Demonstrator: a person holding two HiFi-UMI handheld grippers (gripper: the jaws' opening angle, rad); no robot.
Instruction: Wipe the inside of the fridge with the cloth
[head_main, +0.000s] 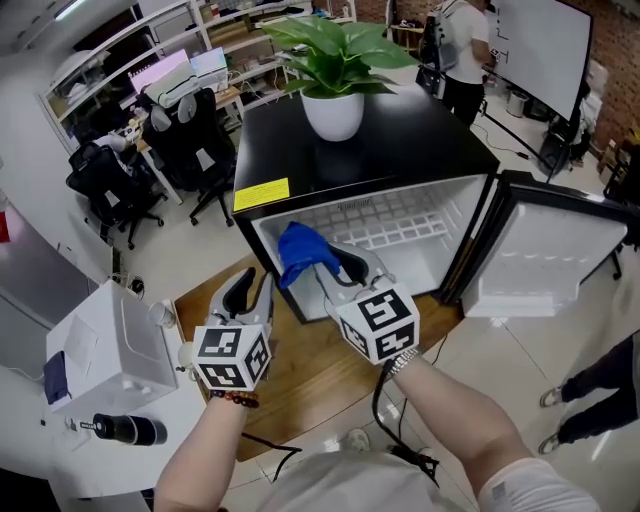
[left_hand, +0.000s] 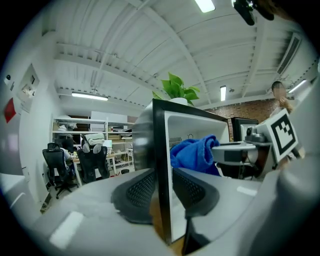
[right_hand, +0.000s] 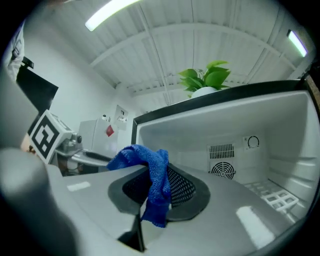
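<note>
Right gripper view shows the blue cloth (right_hand: 142, 156) clamped between the jaws of the right gripper (right_hand: 159, 186), hanging at the open mouth of the black mini fridge (right_hand: 280, 125). The left gripper (left_hand: 163, 187) is released, its jaws apart astride the fridge's left front edge. A potted plant (head_main: 335, 70) stands on top.

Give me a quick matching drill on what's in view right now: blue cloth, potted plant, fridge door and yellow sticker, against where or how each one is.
Things:
1 blue cloth
2 potted plant
3 fridge door
4 yellow sticker

States:
A swung open to the side
B stuck flat near the front corner of the fridge top
C clamped between the fingers of the right gripper
D standing in a white pot on the fridge

Pairs: 1-C, 2-D, 3-A, 4-B
</note>
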